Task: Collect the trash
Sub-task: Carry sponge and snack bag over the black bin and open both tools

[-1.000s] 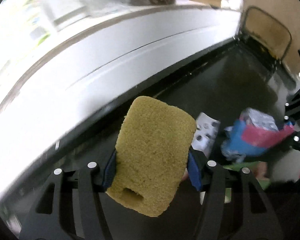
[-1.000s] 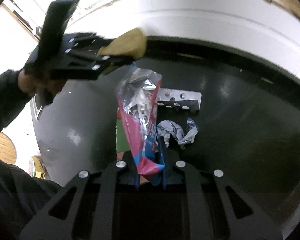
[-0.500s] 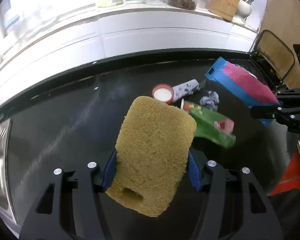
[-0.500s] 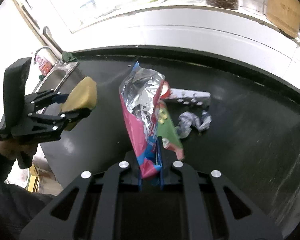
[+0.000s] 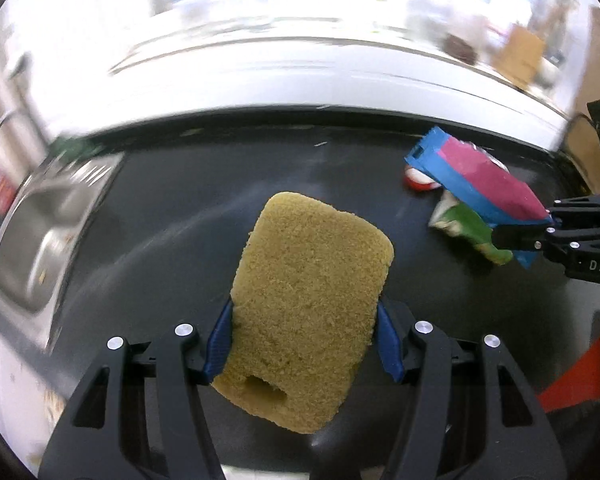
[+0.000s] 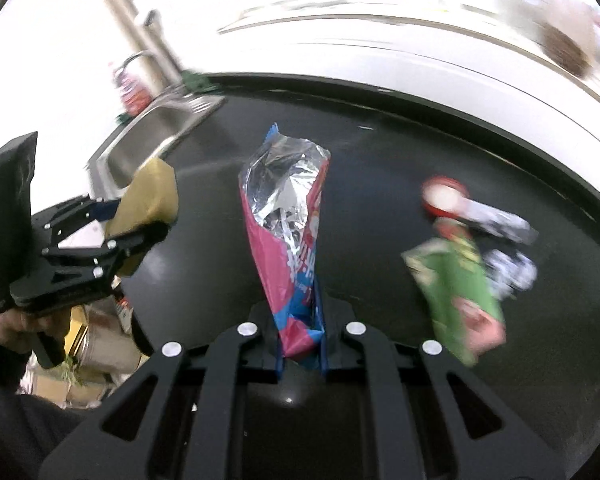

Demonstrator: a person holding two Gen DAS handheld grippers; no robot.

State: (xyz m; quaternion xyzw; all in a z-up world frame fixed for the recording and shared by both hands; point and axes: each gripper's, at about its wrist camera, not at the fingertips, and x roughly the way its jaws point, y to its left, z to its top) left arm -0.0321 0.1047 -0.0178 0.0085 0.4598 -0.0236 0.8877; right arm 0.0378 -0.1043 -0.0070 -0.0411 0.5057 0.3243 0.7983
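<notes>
Two grippers are up over a black counter, one holding a sponge and one holding a snack bag.

The left gripper (image 5: 304, 340) has its two blue jaws squeezed on the sides of a yellow sponge (image 5: 308, 320), which sticks up tilted above the black counter (image 5: 180, 240). The right gripper (image 6: 300, 344) has its jaws pressed tight on the bottom end of a pink and blue snack bag (image 6: 288, 220); the bag stands up with its shiny open top far from the gripper. On the right side of the counter lie more bits of trash close together: a green wrapper (image 6: 460, 292), a small red and white cup (image 6: 444, 196) and a crumpled paper (image 6: 508, 272). A metal sink (image 5: 48, 232) sits at the far left.
</notes>
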